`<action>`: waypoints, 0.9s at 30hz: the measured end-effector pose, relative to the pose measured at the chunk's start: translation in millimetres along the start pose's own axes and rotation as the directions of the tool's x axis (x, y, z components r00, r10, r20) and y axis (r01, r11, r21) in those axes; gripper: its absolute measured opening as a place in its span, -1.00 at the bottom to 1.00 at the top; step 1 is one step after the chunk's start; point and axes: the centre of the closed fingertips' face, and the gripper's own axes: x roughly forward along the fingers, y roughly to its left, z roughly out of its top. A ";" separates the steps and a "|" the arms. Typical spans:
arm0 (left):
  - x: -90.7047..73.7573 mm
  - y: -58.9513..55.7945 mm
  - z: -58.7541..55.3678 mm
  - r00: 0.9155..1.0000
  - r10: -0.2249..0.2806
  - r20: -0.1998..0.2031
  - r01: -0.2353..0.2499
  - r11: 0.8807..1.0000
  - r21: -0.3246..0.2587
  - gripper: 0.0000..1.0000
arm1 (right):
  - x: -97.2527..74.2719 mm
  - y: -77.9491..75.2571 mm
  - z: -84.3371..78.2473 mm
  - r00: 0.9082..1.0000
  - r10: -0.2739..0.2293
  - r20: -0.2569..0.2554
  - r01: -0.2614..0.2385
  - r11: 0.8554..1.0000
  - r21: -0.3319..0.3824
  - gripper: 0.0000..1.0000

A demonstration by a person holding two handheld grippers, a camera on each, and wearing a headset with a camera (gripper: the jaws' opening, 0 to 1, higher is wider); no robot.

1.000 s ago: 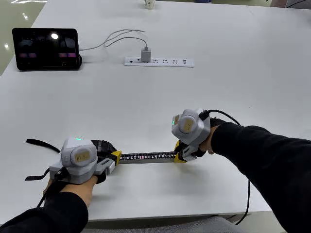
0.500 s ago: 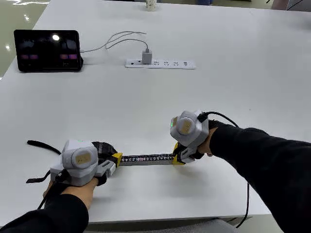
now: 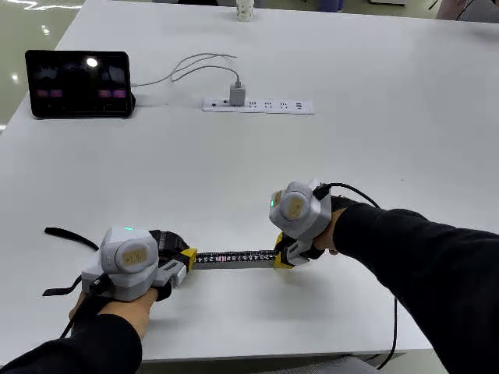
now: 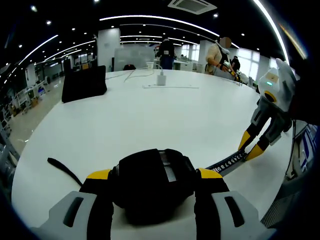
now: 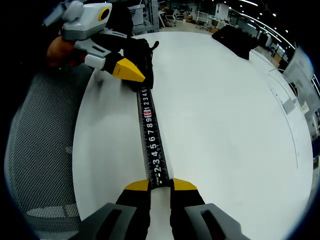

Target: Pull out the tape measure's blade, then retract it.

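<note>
Blade end [image 5: 157,176] seemingly in right gripper [image 5: 161,185]

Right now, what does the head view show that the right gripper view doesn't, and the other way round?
Head view: the right gripper's grey housing from above, the dark sleeve behind it, and the charger plugged into the power strip. Right gripper view: its jaws shut on the blade's end, legible numerals, and a mesh chair past the table edge. Both: the blade running to the left gripper, which clamps the black case.
</note>
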 end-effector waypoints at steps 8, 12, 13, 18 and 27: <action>-0.3 -0.1 0.2 1.000 -0.001 0.001 0.001 1.000 0.000 0.22 | 0.8 1.5 2.4 1.000 0.012 0.004 -0.012 1.000 -0.026 -0.80; -0.5 -0.1 0.3 1.000 -0.002 -0.001 0.002 1.000 0.000 0.22 | 1.2 2.8 4.3 1.000 0.008 0.006 -0.008 0.998 -0.057 -0.79; -0.5 -0.1 0.3 1.000 -0.002 -0.001 0.002 1.000 0.001 0.22 | 1.4 3.6 5.0 1.000 0.006 0.005 -0.006 0.998 -0.065 -0.79; -0.4 0.0 0.3 1.000 -0.004 -0.002 0.004 1.000 0.001 0.22 | 1.9 4.1 7.1 1.000 0.005 0.014 -0.003 0.995 -0.096 -0.79; -0.2 0.6 0.4 1.000 -0.003 -0.001 0.003 1.000 0.000 0.22 | 3.4 3.8 8.8 0.999 0.005 0.035 -0.002 0.996 -0.091 -0.79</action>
